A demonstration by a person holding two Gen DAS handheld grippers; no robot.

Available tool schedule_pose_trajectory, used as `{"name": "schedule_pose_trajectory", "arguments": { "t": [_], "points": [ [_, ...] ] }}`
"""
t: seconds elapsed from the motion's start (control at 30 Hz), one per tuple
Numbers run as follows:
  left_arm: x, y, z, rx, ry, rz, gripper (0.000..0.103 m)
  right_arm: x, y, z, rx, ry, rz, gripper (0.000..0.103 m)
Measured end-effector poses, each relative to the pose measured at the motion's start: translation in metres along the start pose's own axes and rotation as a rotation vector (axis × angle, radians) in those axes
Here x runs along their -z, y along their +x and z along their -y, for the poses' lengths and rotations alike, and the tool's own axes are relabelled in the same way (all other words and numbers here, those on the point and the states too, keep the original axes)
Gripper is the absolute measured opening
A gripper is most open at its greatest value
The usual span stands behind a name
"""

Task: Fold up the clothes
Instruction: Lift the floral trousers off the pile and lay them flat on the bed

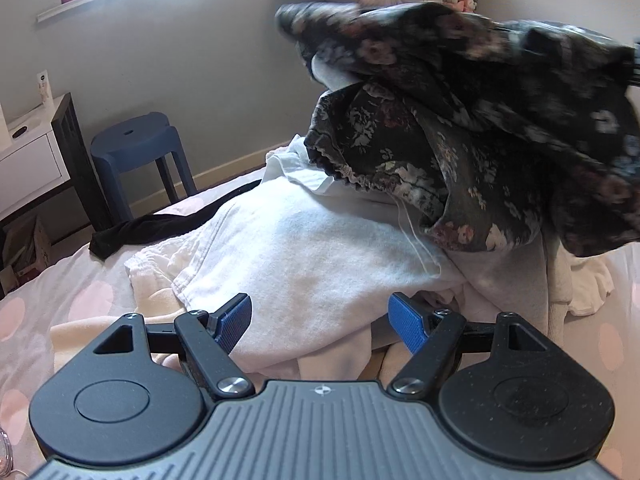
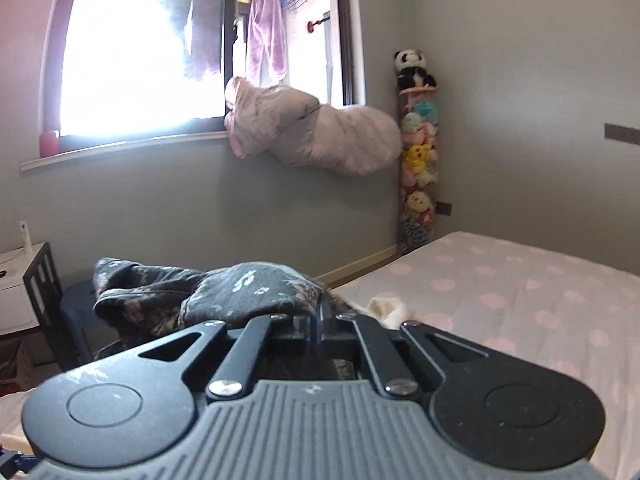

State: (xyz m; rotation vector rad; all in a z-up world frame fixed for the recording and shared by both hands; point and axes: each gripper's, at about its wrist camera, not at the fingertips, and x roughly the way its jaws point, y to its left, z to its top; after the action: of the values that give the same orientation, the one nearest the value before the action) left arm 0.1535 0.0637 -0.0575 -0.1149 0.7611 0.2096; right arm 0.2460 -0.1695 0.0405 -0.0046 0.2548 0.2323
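Dark floral garment [image 2: 208, 292] lifted above the laundry pile [image 1: 304, 248] on the bed [image 2: 520, 288]; much of it blurred.

Hidden or unclear: the garment's upper edge is smeared in the left wrist view, its right end cut off by the frame, its type not readable; the right claw [image 2: 320, 320] shows its pads only as a thin blue sliver. Right claw: jaws pinched together on a bunched fold of the floral garment, which drapes away to its left. Left claw [image 1: 322, 320]: blue pads [image 1: 236, 322] spread wide, gripping nothing, poised just over a white towel-like piece in the pile; the floral garment hangs ahead of and above it, to the upper right.
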Motion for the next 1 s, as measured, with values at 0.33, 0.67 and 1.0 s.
{"name": "schedule_pose_trajectory", "arguments": {
  "t": [0.33, 0.67, 1.0],
  "points": [
    [-0.003, -0.026, 0.016, 0.052, 0.024, 0.055, 0.075, 0.001, -0.115, 0.098, 0.348, 0.012, 0.135, 0.003],
    [0.002, -0.063, 0.061, 0.151, 0.120, 0.108, 0.075, 0.054, -0.256, 0.164, 0.687, 0.020, 0.056, 0.003],
    [0.022, -0.094, 0.120, 0.276, 0.239, 0.099, 0.075, 0.139, -0.366, 0.221, 0.881, 0.226, -0.164, 0.004]
  ]
}}
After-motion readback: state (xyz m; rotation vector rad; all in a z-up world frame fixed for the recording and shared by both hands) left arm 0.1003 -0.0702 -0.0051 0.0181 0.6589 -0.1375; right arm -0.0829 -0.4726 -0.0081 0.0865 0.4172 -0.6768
